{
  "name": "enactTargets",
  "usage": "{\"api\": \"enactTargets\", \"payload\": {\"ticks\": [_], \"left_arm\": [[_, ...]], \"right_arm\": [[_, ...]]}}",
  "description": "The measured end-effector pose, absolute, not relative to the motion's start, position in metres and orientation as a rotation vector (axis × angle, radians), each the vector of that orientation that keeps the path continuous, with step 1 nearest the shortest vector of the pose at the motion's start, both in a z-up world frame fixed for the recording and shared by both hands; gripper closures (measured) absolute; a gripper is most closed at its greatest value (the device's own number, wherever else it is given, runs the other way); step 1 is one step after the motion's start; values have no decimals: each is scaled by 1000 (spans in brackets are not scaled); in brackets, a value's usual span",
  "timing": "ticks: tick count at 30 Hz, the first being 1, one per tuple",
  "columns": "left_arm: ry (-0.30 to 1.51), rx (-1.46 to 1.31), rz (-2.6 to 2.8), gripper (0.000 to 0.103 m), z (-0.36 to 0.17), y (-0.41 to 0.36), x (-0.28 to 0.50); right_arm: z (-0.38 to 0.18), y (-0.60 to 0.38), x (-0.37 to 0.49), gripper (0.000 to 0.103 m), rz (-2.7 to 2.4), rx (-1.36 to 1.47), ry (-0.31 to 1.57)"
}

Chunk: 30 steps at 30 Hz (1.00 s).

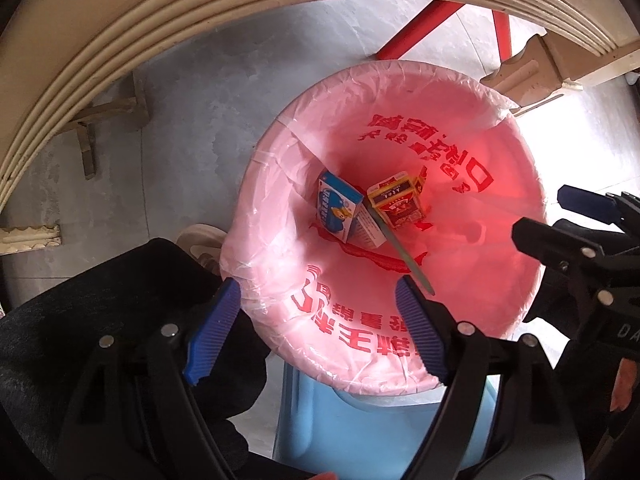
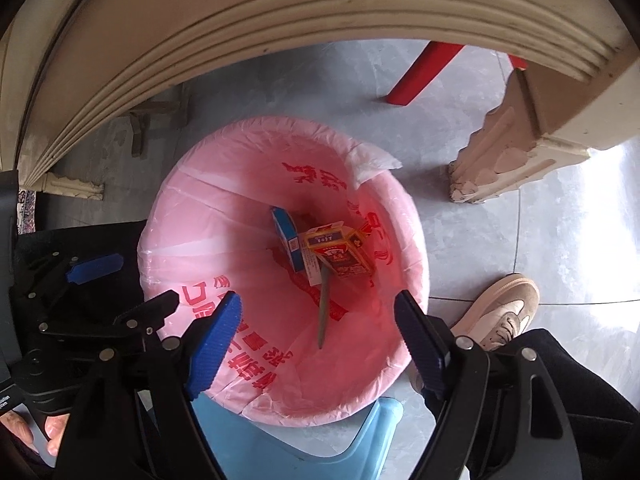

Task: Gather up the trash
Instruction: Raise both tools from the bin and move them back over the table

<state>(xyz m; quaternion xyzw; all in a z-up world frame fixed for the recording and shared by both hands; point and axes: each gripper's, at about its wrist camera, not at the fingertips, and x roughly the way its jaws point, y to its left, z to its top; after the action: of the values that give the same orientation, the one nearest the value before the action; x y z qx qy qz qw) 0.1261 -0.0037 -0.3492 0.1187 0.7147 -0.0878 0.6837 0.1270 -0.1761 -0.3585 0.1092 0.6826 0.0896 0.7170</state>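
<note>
A blue bin lined with a pink bag [image 1: 460,152] stands on the floor below both grippers; it also shows in the right wrist view [image 2: 224,216]. Inside lie a blue and white carton [image 1: 340,212] [image 2: 286,238], a red and yellow box [image 1: 400,200] [image 2: 340,254] and a thin grey stick [image 1: 404,252] [image 2: 323,312]. My left gripper [image 1: 318,332] is open and empty over the bin's near rim. My right gripper [image 2: 318,340] is open and empty over the bin; it also shows at the right of the left wrist view [image 1: 560,220].
A cream table edge [image 2: 280,32] arches over the bin, with a carved leg [image 2: 500,152] at the right. Red chair legs [image 1: 416,28] stand behind. A blue stool [image 1: 360,432] sits under the bin's near side. The person's shoe [image 2: 500,312] and dark trousers are close by.
</note>
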Motion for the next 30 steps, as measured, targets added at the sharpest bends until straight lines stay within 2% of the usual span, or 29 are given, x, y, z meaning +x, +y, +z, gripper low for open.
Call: {"api": "enactTargets", "payload": {"ticks": [5, 10, 21, 25, 30], "left_arm": [[1573, 275, -176, 25, -341, 0, 125], [1509, 329, -123, 25, -318, 5, 118], [1254, 363, -93, 25, -196, 18, 104], [1166, 341, -98, 24, -146, 23, 108], [1105, 367, -78, 21, -97, 29, 126]], "right_arm": [[-348, -178, 121, 26, 174, 216, 1480], [-308, -177, 107, 26, 171, 213, 1401], [-186, -192, 86, 26, 175, 228, 1157], [-150, -203, 89, 22, 154, 236, 1108], [-94, -212, 97, 22, 159, 217, 992]]}}
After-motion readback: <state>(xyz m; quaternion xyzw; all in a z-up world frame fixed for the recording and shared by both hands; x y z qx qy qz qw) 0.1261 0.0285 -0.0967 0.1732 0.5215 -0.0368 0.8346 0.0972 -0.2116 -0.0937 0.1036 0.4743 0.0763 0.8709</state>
